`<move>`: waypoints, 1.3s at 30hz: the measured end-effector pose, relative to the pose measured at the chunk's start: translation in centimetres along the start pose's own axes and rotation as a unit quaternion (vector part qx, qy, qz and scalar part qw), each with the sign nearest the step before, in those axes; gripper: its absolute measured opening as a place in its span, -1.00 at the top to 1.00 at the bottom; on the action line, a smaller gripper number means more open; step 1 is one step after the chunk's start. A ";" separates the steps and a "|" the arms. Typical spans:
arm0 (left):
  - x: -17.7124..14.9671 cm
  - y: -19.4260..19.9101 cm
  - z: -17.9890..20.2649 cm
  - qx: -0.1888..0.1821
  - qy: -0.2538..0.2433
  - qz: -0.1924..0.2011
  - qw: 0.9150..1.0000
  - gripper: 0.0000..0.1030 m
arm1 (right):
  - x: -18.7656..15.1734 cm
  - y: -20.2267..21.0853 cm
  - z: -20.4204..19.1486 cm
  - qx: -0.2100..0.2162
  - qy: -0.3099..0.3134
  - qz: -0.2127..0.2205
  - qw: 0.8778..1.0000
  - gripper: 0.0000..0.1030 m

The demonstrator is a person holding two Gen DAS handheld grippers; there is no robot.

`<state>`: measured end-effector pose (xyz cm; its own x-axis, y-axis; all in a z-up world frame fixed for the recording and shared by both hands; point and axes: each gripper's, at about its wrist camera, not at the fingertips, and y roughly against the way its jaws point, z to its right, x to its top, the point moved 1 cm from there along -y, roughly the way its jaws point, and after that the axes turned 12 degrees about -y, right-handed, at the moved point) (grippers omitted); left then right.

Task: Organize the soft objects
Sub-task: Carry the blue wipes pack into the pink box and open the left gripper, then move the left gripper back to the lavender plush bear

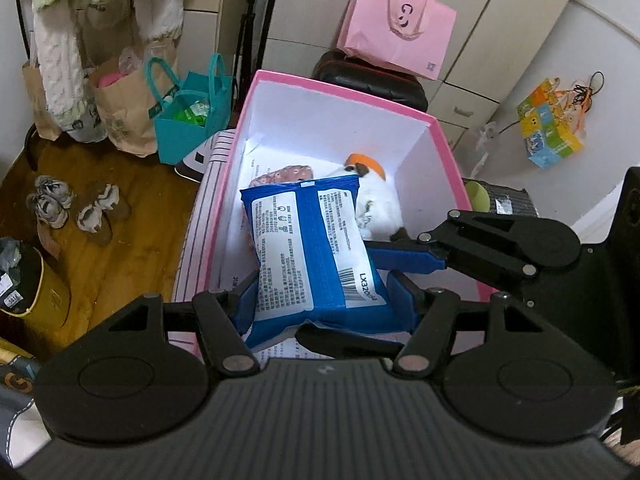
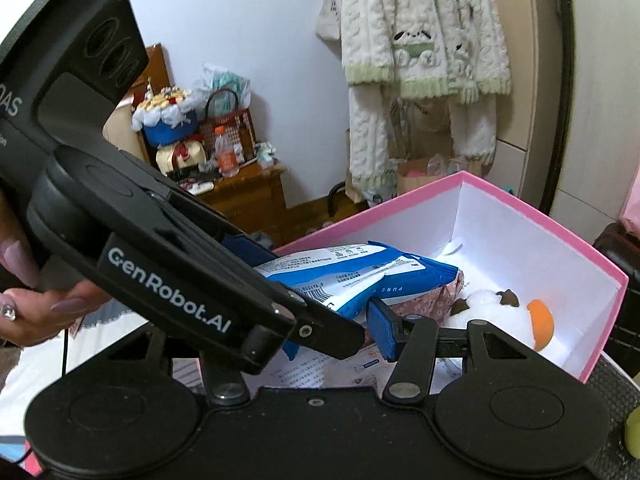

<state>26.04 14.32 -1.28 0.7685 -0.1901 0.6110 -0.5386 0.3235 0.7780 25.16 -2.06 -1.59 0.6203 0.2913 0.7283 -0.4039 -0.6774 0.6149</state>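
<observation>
A soft blue-and-white pack (image 1: 304,248) hangs over the open pink box (image 1: 344,89), and both grippers hold it. My left gripper (image 1: 320,296) is shut on its lower end, one blue finger on each side. My right gripper (image 1: 404,258) comes in from the right and presses on the pack's right edge. In the right wrist view the pack (image 2: 360,272) lies between my right gripper (image 2: 332,314) fingers; the left gripper's black body (image 2: 172,276) hides one finger. Inside the box (image 2: 520,200) lie a white plush toy with an orange part (image 1: 376,196) (image 2: 500,312) and a pink patterned pack (image 1: 288,172).
A printed sheet (image 1: 256,160) lines the box floor. Paper bags (image 1: 116,108), a teal bag (image 1: 188,120) and shoes (image 1: 52,204) stand on the wooden floor to the left. A pink bag (image 1: 396,28) sits on a black case behind. A hand (image 2: 44,300) holds the left gripper.
</observation>
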 end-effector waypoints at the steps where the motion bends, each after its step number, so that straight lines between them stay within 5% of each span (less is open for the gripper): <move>1: -0.2 0.2 0.1 0.008 -0.005 0.010 1.000 -0.30 | 0.1 -0.2 0.0 0.000 0.006 -0.002 1.000 -0.17; 8: -0.9 2.1 1.1 0.028 -0.065 0.035 0.997 -0.33 | -0.4 -0.1 -1.1 -0.066 0.050 -0.016 0.996 -0.19; 22: -2.2 8.1 2.1 0.029 -0.095 0.078 0.992 -0.35 | -1.0 7.0 -2.2 -0.131 0.031 -0.013 0.991 -0.22; 39: -6.1 15.4 9.7 -0.002 -0.167 0.117 0.979 -0.44 | -5.1 16.6 -6.5 -0.157 0.032 0.014 0.987 -0.28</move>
<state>9.75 11.46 8.40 0.4669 -0.4032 0.7871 -0.6854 0.3975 0.6101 10.97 -10.40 6.87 0.5670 0.3240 0.7573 -0.6143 -0.4463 0.6508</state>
